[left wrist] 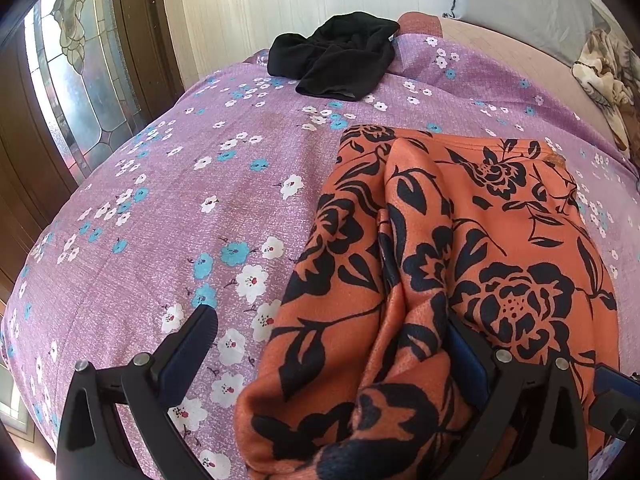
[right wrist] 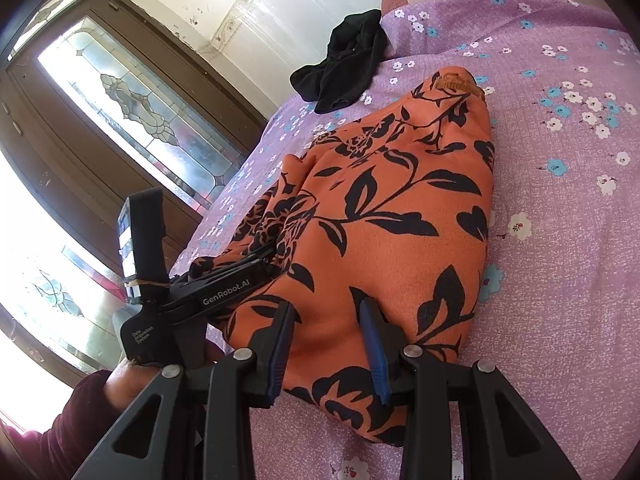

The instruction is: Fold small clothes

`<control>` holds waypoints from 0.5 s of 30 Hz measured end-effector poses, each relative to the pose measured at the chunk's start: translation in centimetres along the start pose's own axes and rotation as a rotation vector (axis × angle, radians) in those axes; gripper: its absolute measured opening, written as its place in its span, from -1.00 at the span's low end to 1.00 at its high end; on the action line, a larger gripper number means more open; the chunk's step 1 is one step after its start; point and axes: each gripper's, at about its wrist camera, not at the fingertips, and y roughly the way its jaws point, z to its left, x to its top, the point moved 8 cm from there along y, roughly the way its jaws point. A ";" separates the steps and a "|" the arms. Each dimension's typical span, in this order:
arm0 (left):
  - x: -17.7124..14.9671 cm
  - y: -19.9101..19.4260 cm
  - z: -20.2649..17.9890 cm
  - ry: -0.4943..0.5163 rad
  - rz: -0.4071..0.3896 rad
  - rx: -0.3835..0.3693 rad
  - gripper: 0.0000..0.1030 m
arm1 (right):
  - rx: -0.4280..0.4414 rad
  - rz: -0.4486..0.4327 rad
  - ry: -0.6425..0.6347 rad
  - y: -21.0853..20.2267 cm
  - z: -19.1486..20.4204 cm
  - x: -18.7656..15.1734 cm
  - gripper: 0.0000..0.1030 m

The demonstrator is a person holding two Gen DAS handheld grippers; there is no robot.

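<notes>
Lying folded on the purple floral bedsheet point(left wrist: 160, 220) — orange black-flowered garment point(left wrist: 460, 240). Straddling its near edges with spread fingers: left gripper point(left wrist: 332, 340), right gripper point(right wrist: 328, 320). Beyond — crumpled black cloth point(left wrist: 340, 56).

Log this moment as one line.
left gripper: open, straddling orange floral garment | right gripper: open over its edge | black garment: untouched

Both wrist views sit low over the bed point(left wrist: 160, 208), close, sharing the orange garment point(left wrist: 460, 240)
</notes>
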 end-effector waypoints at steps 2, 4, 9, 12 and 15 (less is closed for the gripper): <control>0.0 0.0 0.0 0.000 -0.001 0.000 1.00 | 0.002 0.000 0.002 0.0 0.0 0.0 -0.24; 0.0 0.0 0.0 0.000 -0.001 0.001 1.00 | 0.003 -0.001 0.005 0.0 0.0 0.1 -0.24; 0.0 0.0 -0.1 -0.002 -0.002 0.003 1.00 | 0.004 -0.002 0.007 0.0 0.0 0.1 -0.24; 0.0 0.0 -0.1 -0.002 -0.003 0.003 1.00 | 0.007 -0.005 0.012 0.1 0.0 0.1 -0.24; 0.0 0.0 -0.1 -0.002 -0.003 0.002 1.00 | 0.008 -0.006 0.015 0.1 0.1 0.1 -0.24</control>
